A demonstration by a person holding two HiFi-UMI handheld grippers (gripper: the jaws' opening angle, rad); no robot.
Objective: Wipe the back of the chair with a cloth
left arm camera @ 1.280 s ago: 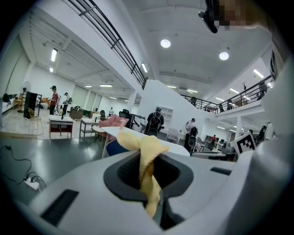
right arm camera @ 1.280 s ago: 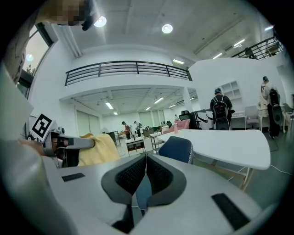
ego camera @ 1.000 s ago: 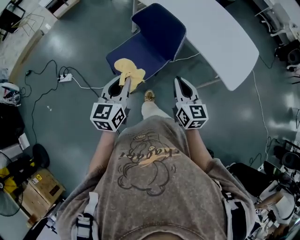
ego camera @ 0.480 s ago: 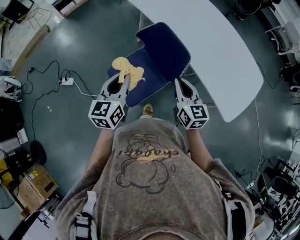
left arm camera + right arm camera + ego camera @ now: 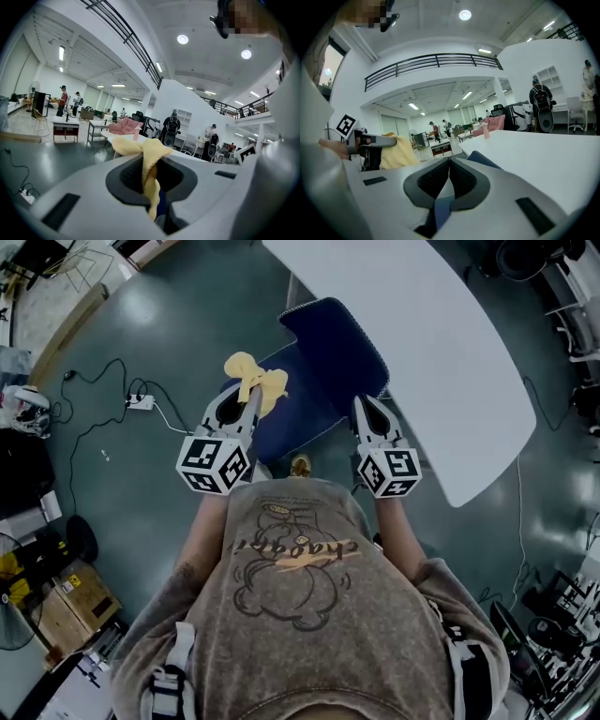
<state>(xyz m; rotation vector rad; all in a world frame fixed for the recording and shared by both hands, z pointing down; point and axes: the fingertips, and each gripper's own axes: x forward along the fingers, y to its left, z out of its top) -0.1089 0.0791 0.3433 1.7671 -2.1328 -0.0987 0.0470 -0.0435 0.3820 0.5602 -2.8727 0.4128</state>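
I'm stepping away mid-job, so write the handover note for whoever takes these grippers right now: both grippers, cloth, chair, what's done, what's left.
Left gripper: shut on the yellow cloth, which bunches out past the jaw tips.
Right gripper: shut, empty.
Blue chair: in front of the person, backrest next to the white table. The cloth is held over the seat's left edge, not on the backrest.
Done: cloth is in hand.
Left: bring it to the backrest and wipe.
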